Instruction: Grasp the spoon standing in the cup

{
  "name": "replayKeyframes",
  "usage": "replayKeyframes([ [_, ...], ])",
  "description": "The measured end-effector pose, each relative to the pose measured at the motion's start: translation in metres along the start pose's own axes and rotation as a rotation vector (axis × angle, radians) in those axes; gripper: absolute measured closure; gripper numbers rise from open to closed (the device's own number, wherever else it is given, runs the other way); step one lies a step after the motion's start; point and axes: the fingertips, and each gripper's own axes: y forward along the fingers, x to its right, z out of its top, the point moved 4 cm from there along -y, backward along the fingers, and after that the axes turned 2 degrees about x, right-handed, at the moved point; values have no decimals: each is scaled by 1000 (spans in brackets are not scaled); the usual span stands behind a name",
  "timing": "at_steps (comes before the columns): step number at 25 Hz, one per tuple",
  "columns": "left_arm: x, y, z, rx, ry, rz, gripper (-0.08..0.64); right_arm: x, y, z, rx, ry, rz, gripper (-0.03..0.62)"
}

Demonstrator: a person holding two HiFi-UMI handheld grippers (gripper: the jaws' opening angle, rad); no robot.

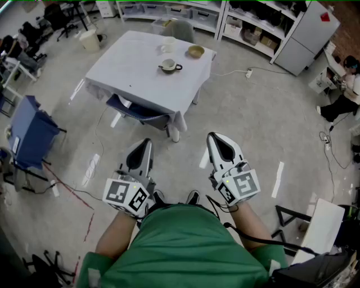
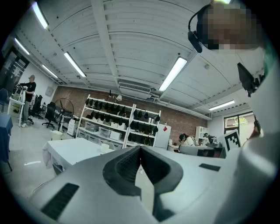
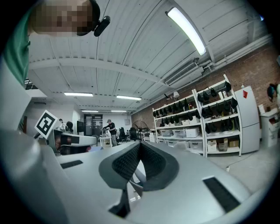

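Note:
A table under a white cloth point(image 1: 140, 73) stands well ahead of me across open floor. On it are a dark cup on a saucer point(image 1: 169, 67), a white cup point(image 1: 167, 44) and a tan bowl point(image 1: 196, 52); a spoon is too small to make out. My left gripper point(image 1: 145, 143) and right gripper point(image 1: 214, 137) are held close to my body, pointing toward the table, far short of it. Both are shut with nothing between the pads. In the left gripper view the left gripper point(image 2: 140, 148) has its pads meeting, with the table point(image 2: 72, 151) and white cup point(image 2: 105, 148) distant behind. The right gripper point(image 3: 140, 143) is likewise shut.
A blue chair point(image 1: 138, 111) is tucked under the table's near side. A blue cart point(image 1: 31, 132) stands at the left, a bin point(image 1: 89, 40) beyond the table. Shelves point(image 1: 185, 11) and a white cabinet point(image 1: 306, 34) line the back. A seated person point(image 1: 340, 98) and floor cables point(image 1: 332, 152) are at the right.

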Motion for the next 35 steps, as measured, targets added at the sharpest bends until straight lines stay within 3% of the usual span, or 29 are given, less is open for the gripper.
replayKeyframes([
  [8, 30, -6, -14, -5, 26, 42, 541, 23, -29, -16, -65, 35, 14, 571],
  [14, 10, -13, 2, 31, 75, 134, 541, 44, -22, -18, -70, 32, 3, 569],
  [18, -29, -24, 20, 63, 108, 194, 541, 50, -4, -17, -59, 13, -29, 570],
  [22, -73, -25, 35, 104, 104, 206, 541, 45, 22, -15, -55, 4, -61, 571],
  [35, -272, 9, 58, 72, 29, 86, 541, -14, 159, -27, -56, 10, -258, 571],
])
